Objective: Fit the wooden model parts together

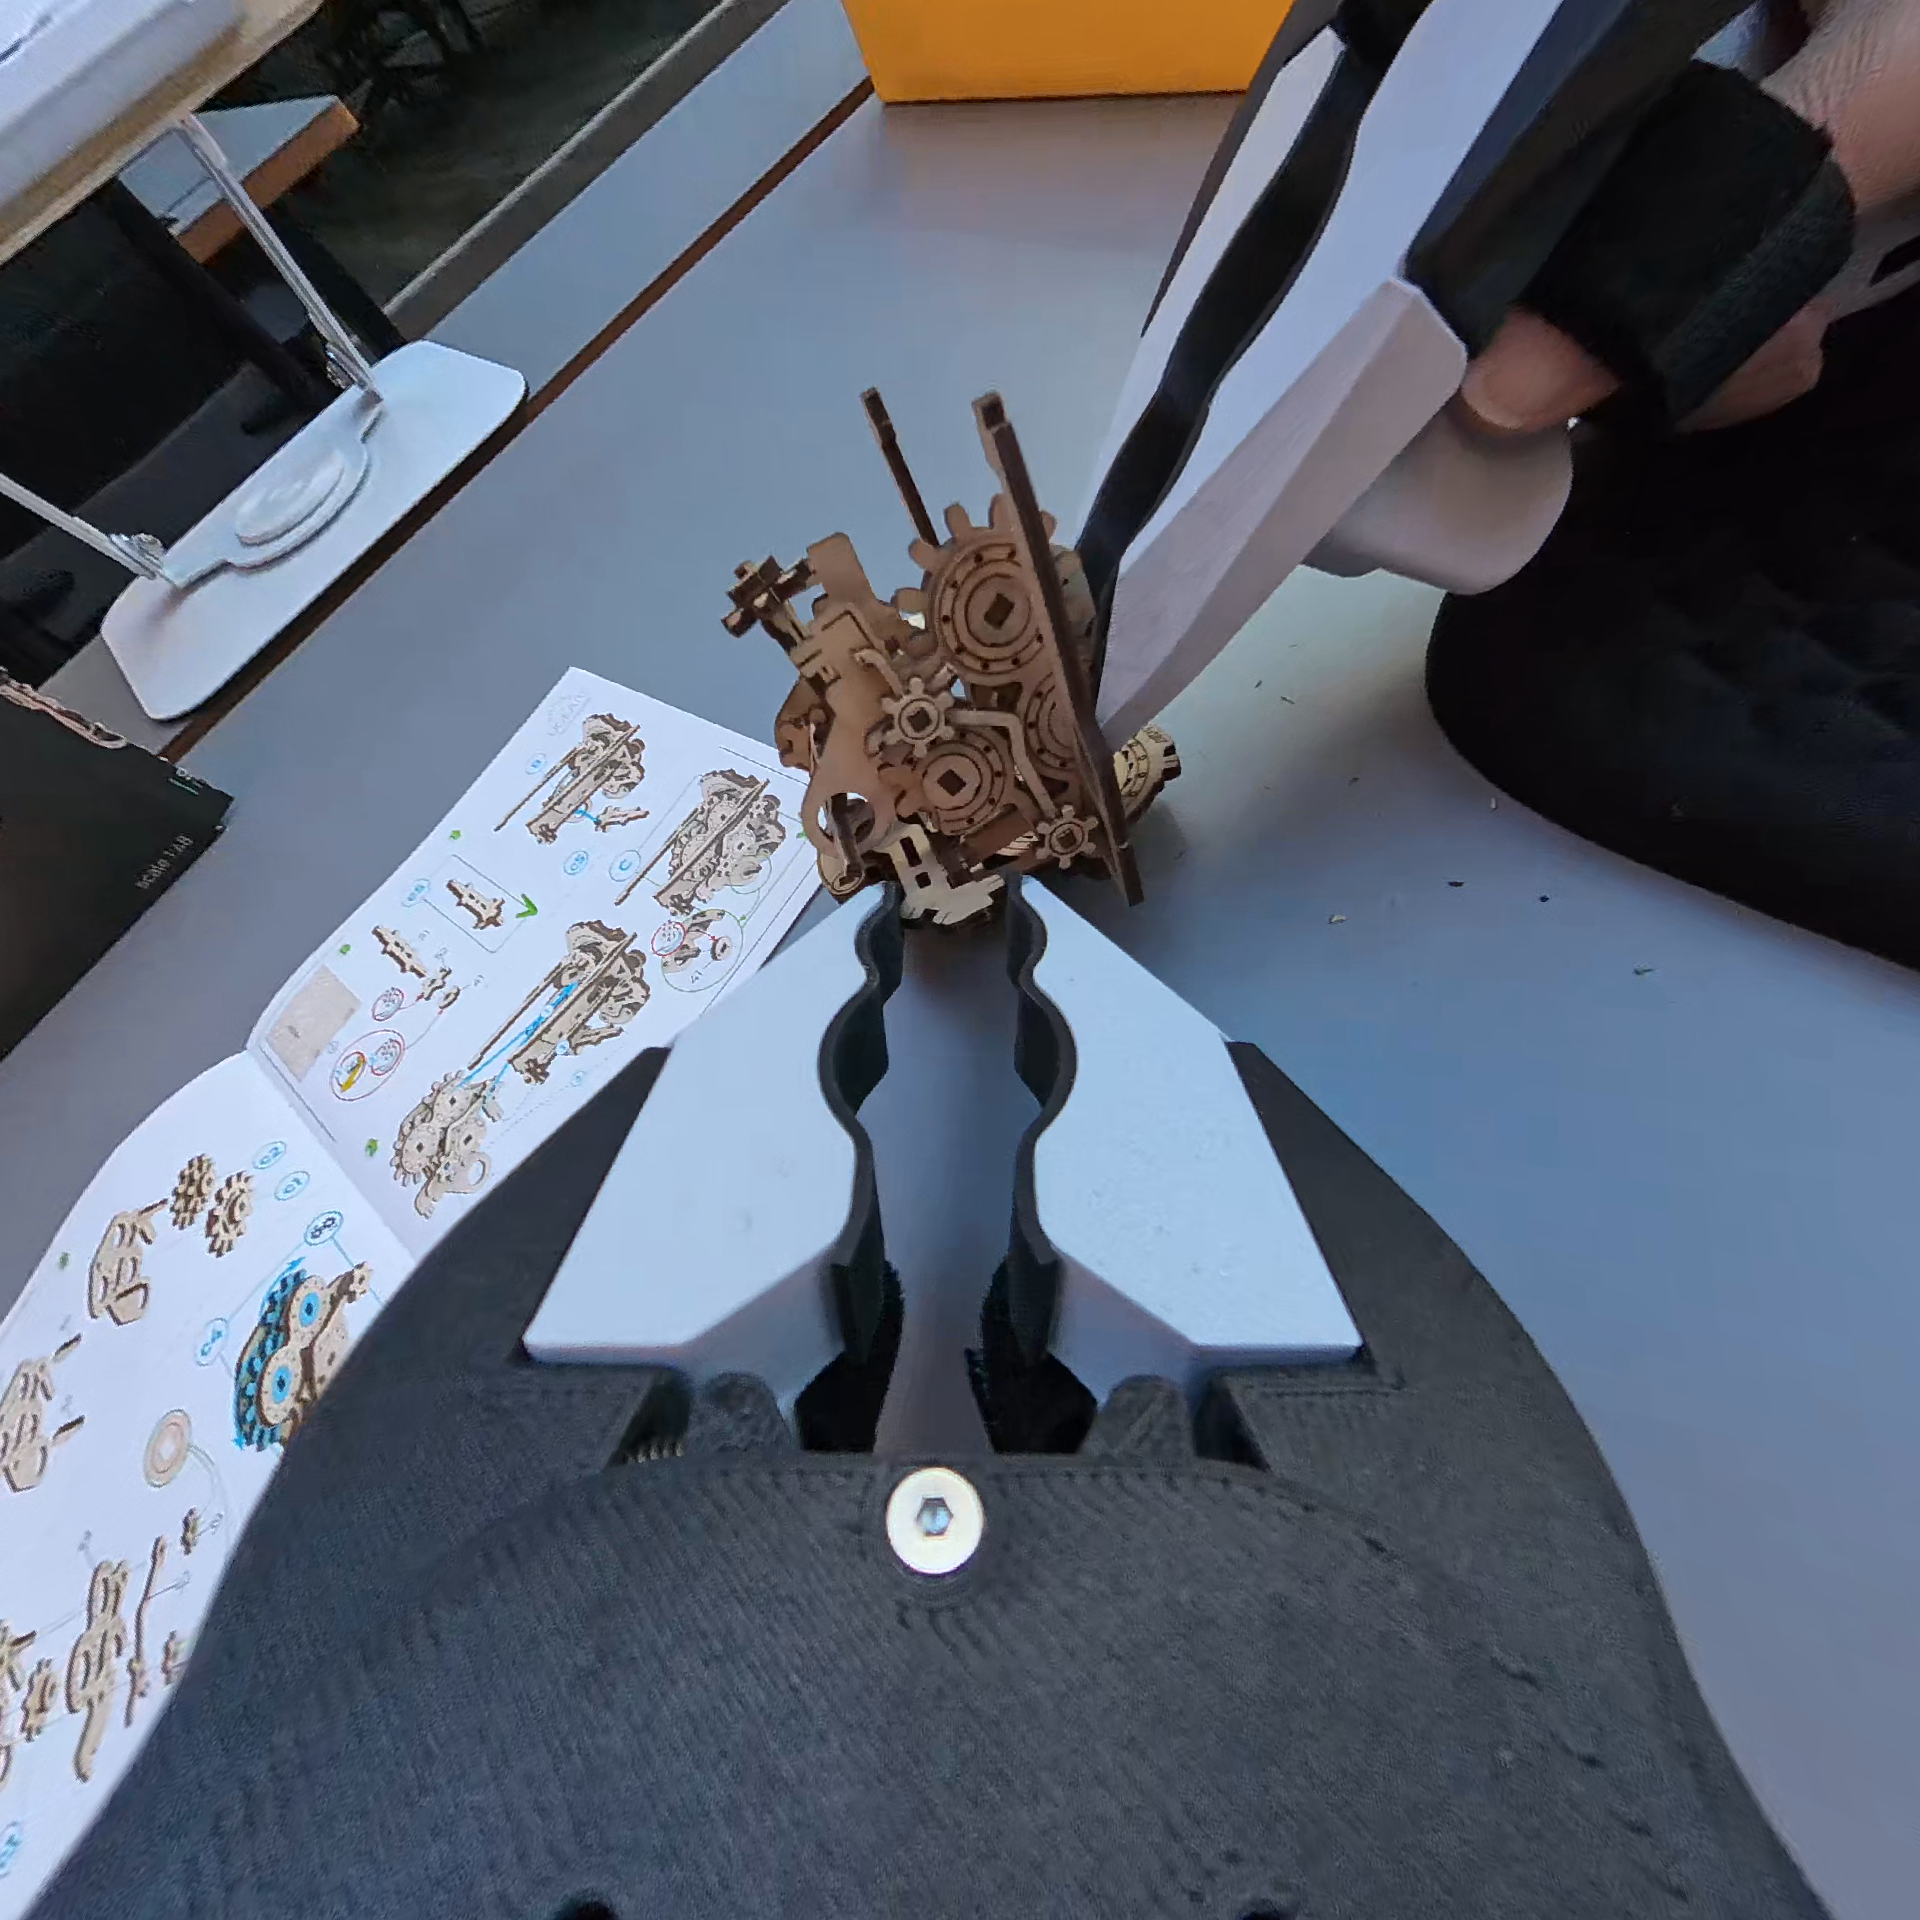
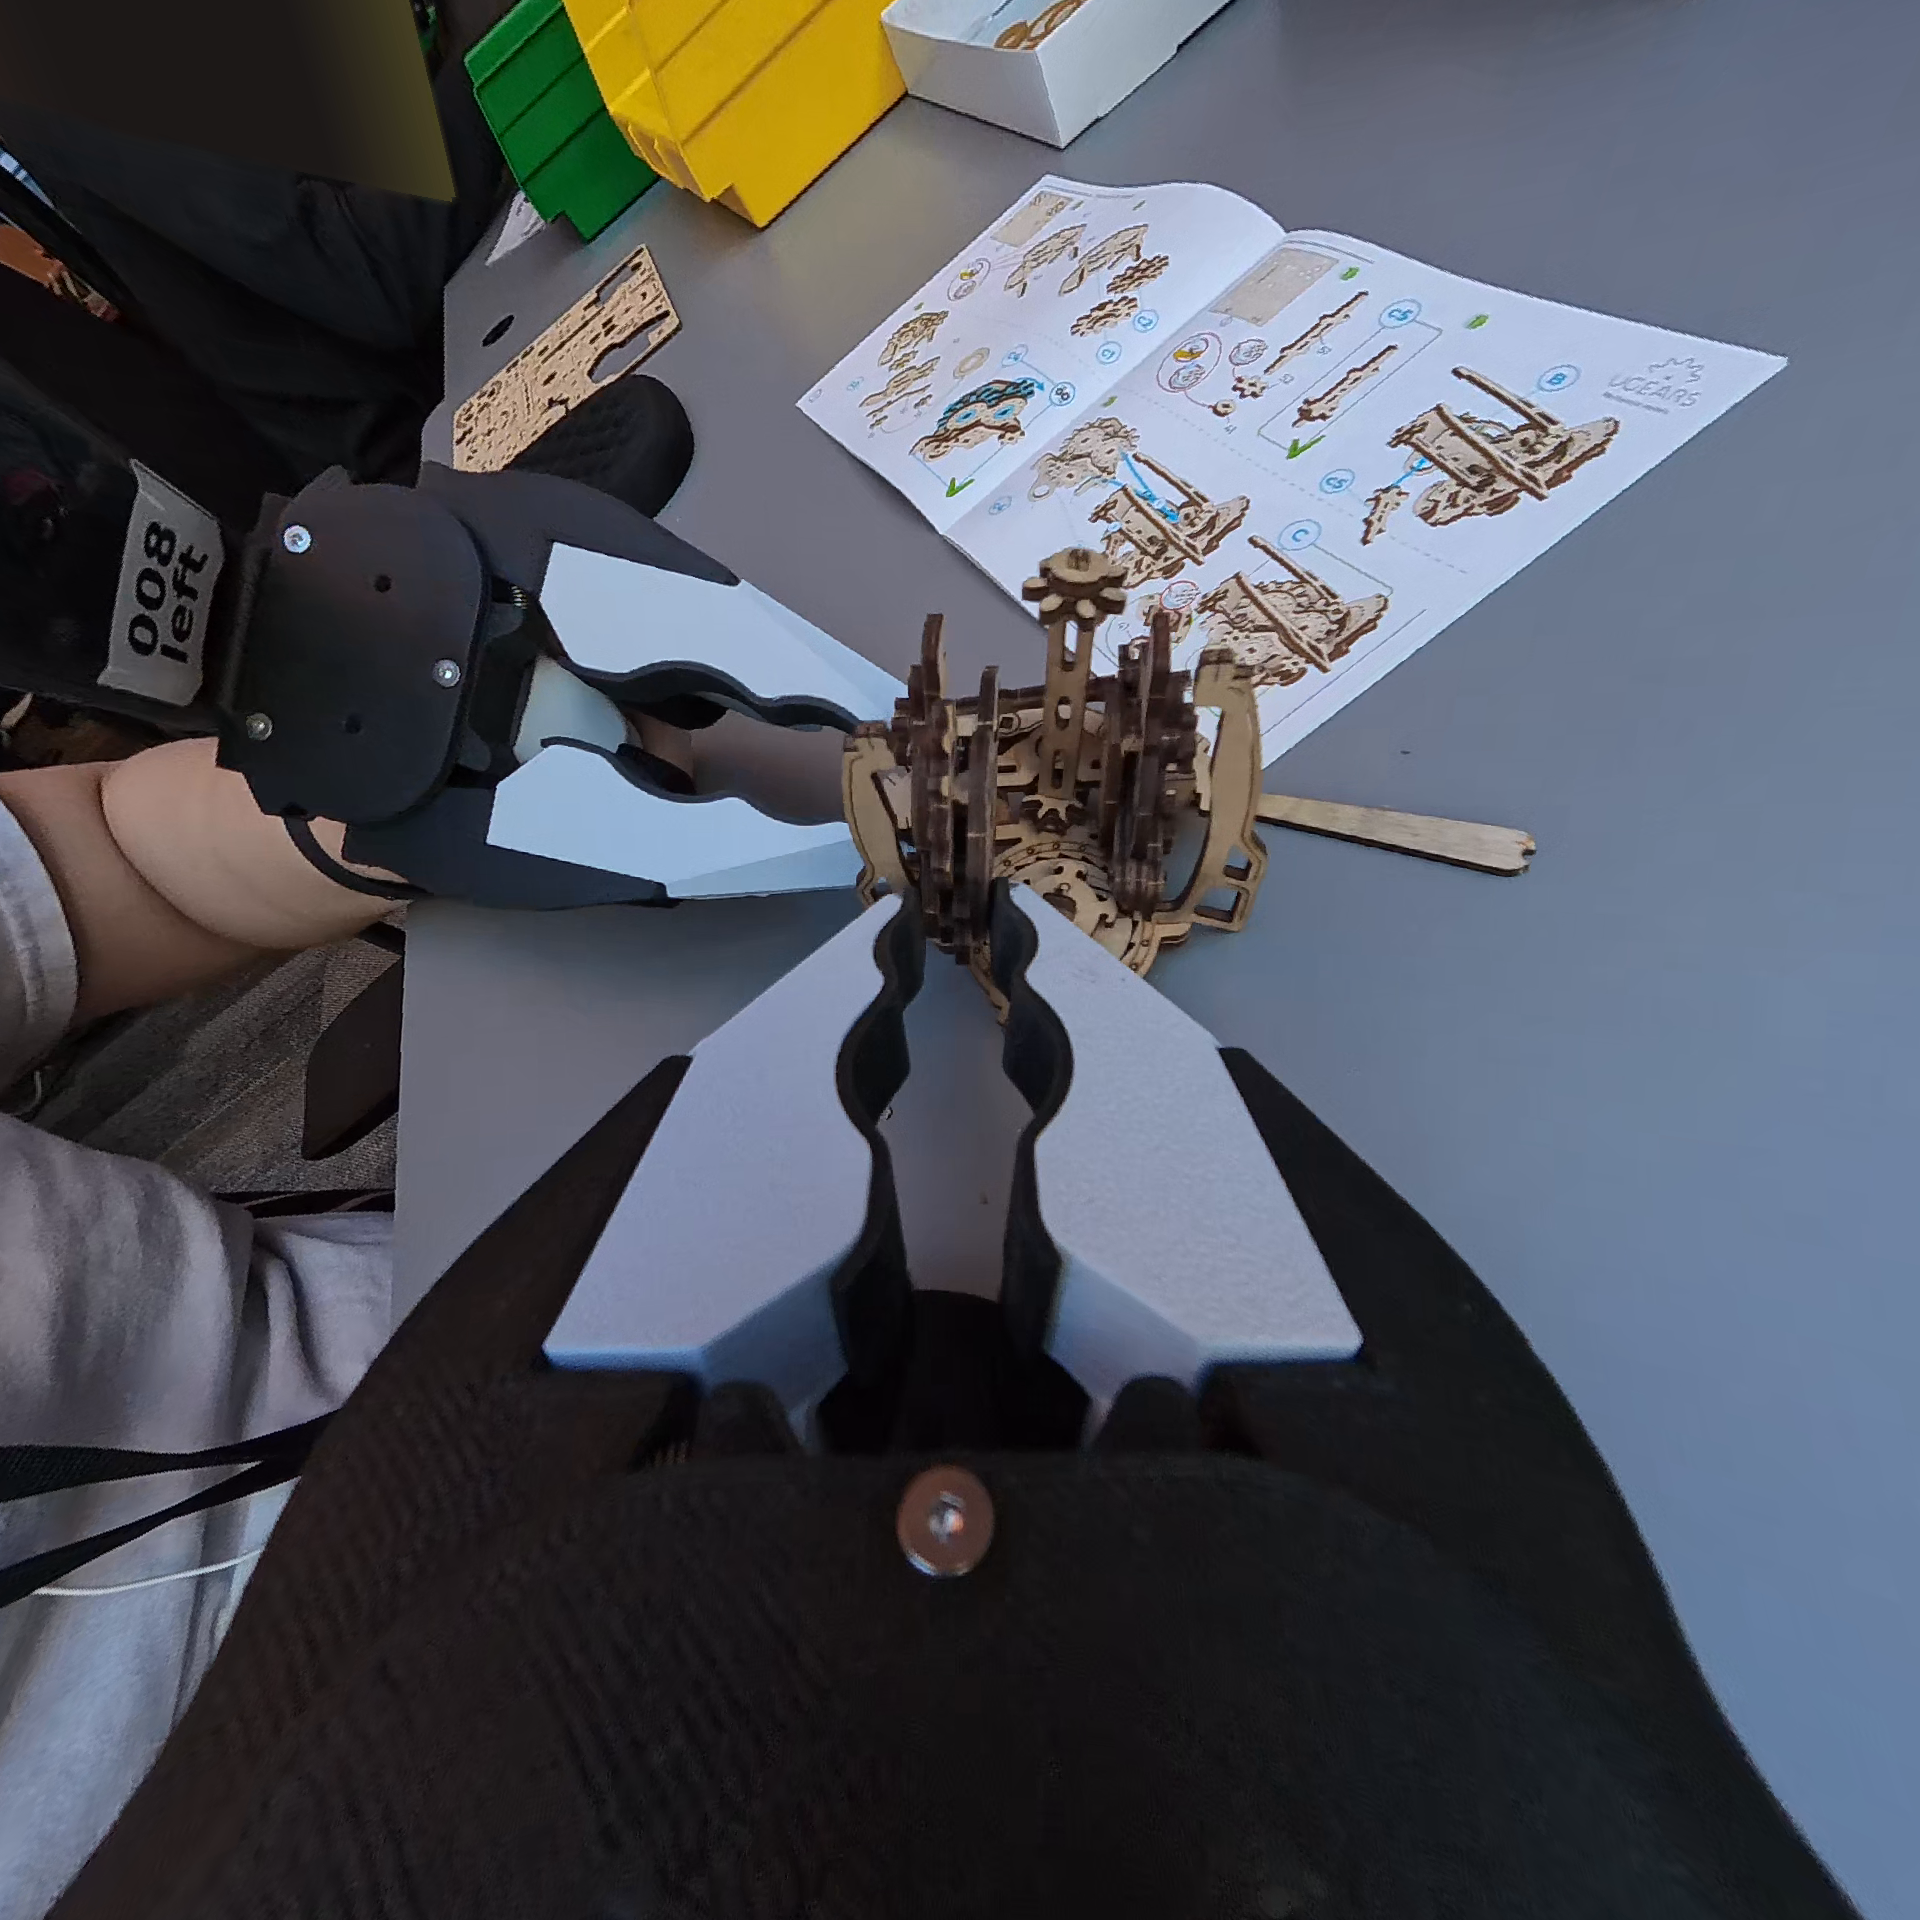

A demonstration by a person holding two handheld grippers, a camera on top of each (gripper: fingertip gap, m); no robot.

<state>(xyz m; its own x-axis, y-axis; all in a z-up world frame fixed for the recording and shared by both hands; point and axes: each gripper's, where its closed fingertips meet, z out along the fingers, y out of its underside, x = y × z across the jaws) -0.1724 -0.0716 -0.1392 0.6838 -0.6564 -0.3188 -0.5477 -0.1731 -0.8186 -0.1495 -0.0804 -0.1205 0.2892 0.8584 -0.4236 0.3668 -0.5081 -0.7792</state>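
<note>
A half-built wooden gear model [image 1: 935, 727] stands tilted on the grey table [image 1: 1455, 1091]. My left gripper [image 1: 951, 906] is shut on a small piece at the model's near bottom edge. In the right wrist view my right gripper [image 2: 956, 914] is shut on the upright gear plates at the near side of the model [image 2: 1049, 790]. The left gripper [image 2: 857, 795] comes in from the left there and clamps the model's side frame. In the left wrist view the right gripper [image 1: 1099, 639] reaches down from the upper right behind the model's tall side plate.
An open instruction sheet [image 2: 1299, 416] lies beyond the model, also in the left wrist view [image 1: 468, 1039]. A loose wooden stick [image 2: 1392, 831] lies right of the model. A punched parts sheet [image 2: 571, 353], green bin [image 2: 551, 135], yellow bin [image 2: 748, 94] and white box [image 2: 1039, 62] sit farther back. A stand base [image 1: 312, 520] sits far left. Only a small space, under 4 cm, lies between the two pairs of fingers. The loose wooden stick [image 2: 1392, 831] is about equally far from each gripper, around 8 centimetres.
</note>
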